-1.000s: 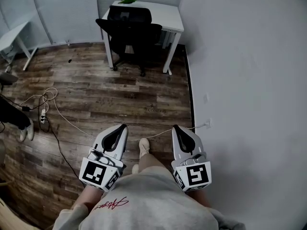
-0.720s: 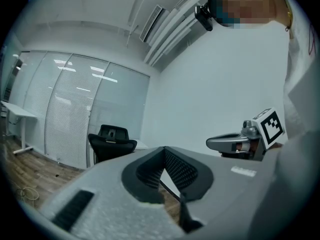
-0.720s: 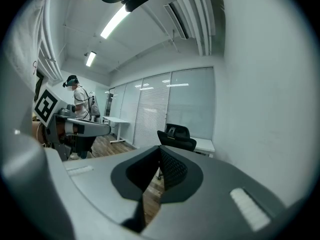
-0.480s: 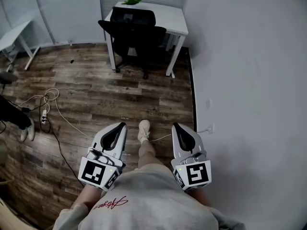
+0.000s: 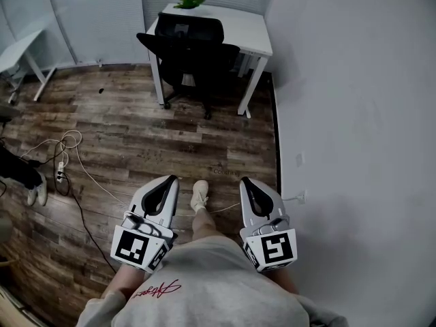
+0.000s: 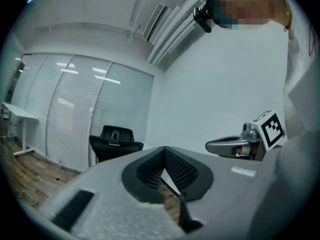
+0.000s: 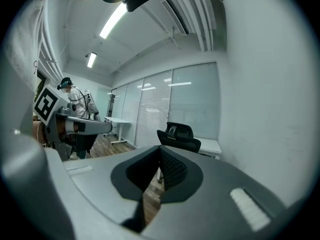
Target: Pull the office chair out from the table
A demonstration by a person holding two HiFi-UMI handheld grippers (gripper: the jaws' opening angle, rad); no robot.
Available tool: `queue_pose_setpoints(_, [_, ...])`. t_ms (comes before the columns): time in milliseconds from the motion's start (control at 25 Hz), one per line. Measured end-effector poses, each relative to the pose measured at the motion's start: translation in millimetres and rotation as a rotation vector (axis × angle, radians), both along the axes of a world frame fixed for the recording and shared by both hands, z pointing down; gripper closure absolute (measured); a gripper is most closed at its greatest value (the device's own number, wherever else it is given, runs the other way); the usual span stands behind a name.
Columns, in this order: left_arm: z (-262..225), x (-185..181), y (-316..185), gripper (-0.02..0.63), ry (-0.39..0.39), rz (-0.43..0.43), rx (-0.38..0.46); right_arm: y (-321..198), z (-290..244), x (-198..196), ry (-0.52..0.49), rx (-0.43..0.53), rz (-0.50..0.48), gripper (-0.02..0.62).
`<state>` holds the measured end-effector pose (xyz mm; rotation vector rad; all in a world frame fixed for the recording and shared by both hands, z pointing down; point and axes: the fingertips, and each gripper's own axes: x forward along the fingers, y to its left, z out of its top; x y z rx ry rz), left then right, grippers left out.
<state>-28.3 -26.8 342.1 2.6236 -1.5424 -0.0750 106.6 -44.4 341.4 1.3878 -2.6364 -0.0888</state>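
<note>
— Two claws are carried low, since nothing is within reach: left claw [image 5: 172,181] is pressed together, empty.

— Well ahead, the office chair [image 5: 191,46] is seen tucked under the counter [image 5: 251,27]; right claw [image 5: 245,182] is likewise closed on nothing.

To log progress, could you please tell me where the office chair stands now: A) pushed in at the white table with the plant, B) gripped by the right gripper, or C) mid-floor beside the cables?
A: the office chair stands pushed in at the white table that bears the plant, with nothing gripping it.
</note>
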Motion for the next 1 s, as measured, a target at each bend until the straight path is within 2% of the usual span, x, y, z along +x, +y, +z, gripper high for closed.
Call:
queue_pose_setpoints(280, [0.8,-5.0,-81.3,0.612,-0.002,-0.014,0.012,-85.3,-5.3,-7.4,-0.01,0.026,-0.014,0.6])
queue_pose_setpoints(560, [-13.2,-22.9,-173.9,0.612,-0.001,-0.051,0.018,-181.1,-14.8,-18.4,0.013,0.003,-0.028,0.6])
queue_pose_setpoints(720, [-18.5,-33.1,-220.2,0.612,0.002,-0.068,0.018,-229.4,-26.5,-29.5,-0.022,0.033,-0.043,0.6])
queue_pose_setpoints(1000, [-25.4,-47.6,-298.3,0.612,-0.004,-0.093,0.005,-308.8,-23.6,-36.4,0.009,-0.017,-0.052,0.6])
